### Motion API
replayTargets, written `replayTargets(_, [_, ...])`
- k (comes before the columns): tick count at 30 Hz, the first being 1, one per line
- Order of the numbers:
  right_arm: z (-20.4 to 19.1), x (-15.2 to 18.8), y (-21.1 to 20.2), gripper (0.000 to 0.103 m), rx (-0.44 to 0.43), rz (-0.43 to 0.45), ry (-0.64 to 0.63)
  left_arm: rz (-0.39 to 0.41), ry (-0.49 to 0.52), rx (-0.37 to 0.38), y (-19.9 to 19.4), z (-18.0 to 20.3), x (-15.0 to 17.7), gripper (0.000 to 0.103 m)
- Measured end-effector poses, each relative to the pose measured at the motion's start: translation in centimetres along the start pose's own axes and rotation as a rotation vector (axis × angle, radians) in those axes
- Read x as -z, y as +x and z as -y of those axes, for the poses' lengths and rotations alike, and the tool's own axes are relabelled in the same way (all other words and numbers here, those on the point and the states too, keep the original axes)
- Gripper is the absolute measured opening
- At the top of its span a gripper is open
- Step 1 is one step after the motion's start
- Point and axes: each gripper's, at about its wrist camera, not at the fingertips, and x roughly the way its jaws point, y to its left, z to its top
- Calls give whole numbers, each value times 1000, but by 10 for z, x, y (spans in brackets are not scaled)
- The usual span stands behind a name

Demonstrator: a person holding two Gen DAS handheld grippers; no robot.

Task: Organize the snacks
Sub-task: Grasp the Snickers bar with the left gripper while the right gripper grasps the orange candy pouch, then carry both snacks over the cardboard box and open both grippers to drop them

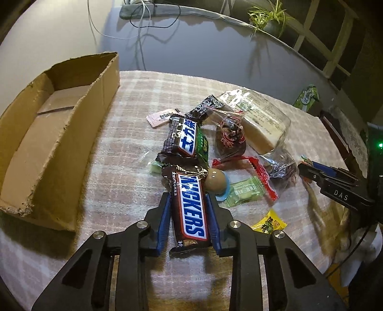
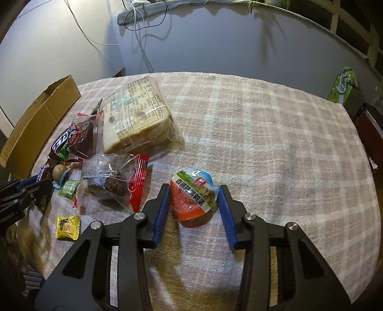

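Observation:
My left gripper point(image 1: 188, 198) is shut on a Snickers bar point(image 1: 192, 208) that lies lengthwise between its blue pads, at the near end of the snack pile. A second chocolate bar point(image 1: 184, 141), a bagged bread block point(image 1: 258, 119), dark cakes in clear wrap point(image 1: 229, 138) and small candies lie beyond. The open cardboard box point(image 1: 47, 143) stands to the left. My right gripper point(image 2: 195, 191) has its pads around a red and blue egg snack pouch point(image 2: 194, 196) on the cloth; the left pad touches it, the right pad meets only its edge. The right gripper also shows in the left wrist view point(image 1: 308, 172).
A pink checked cloth point(image 2: 275, 143) covers the round table. A yellow candy point(image 2: 67, 227) lies near the front. A green carton point(image 2: 342, 88) stands at the far right edge. A plant point(image 1: 270, 19) and cables point(image 1: 141, 24) sit behind the table.

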Motion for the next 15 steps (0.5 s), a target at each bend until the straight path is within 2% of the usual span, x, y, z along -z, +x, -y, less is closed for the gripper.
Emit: replayTargets(15, [6,6,-24,40,-13,44,33,8,-57,43,-12,-10,4,27])
